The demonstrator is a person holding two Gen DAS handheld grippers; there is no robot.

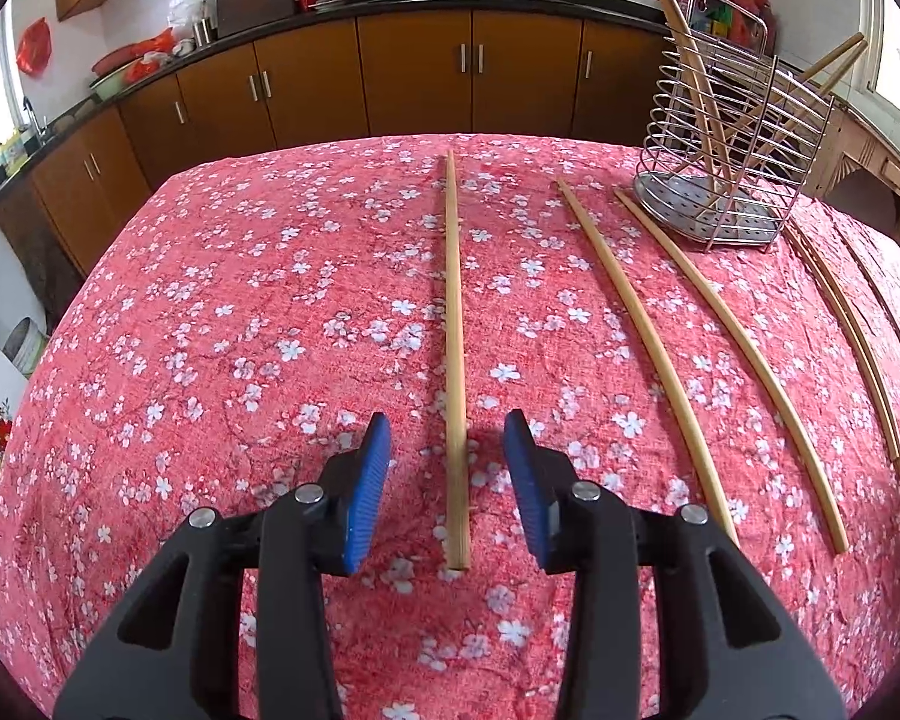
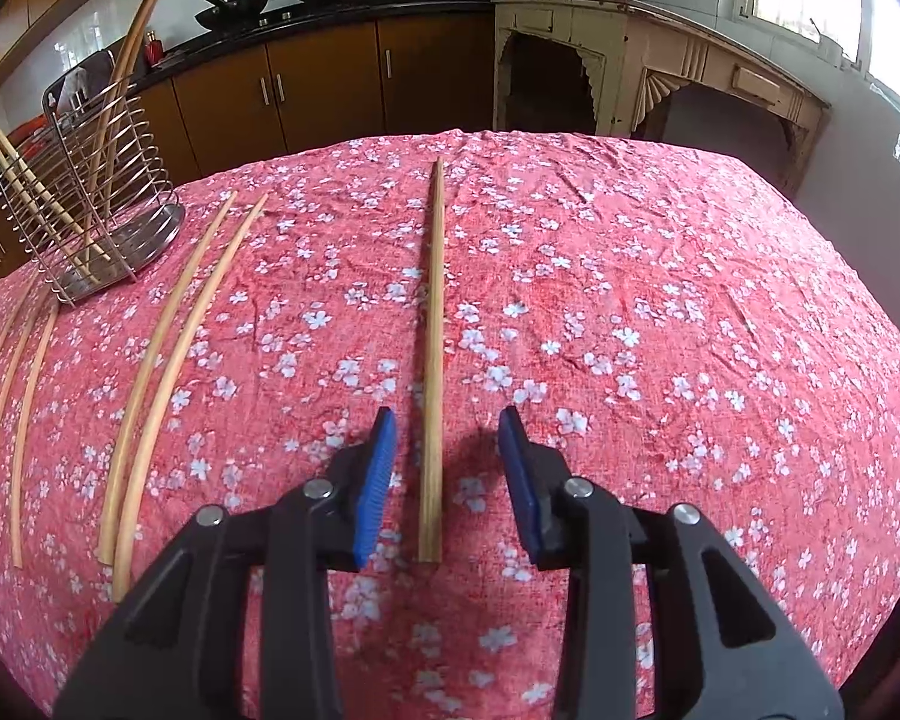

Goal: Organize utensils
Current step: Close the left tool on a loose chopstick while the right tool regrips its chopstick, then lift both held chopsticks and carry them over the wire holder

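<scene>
While three chopsticks lean in the wire utensil holder (image 1: 732,138), perhaps six lie on the floral tablecloth (image 1: 210,330) (edges blur); left gripper (image 1: 447,438) and right gripper (image 2: 447,435), wide open and empty, each straddle one chopstick (image 1: 456,360).

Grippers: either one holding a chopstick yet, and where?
Neither. Left gripper and right gripper are open, each straddling a chopstick near its end, pads apart from it.

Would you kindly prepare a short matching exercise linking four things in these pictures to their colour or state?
Things:
1. left gripper
2. metal rack
3. tablecloth
4. chopstick in front of the right gripper

States:
A. red with white flowers
B. lying flat between the open jaws
C. open, holding nothing
D. holds upright chopsticks

Pairs: 1-C, 2-D, 3-A, 4-B
</scene>
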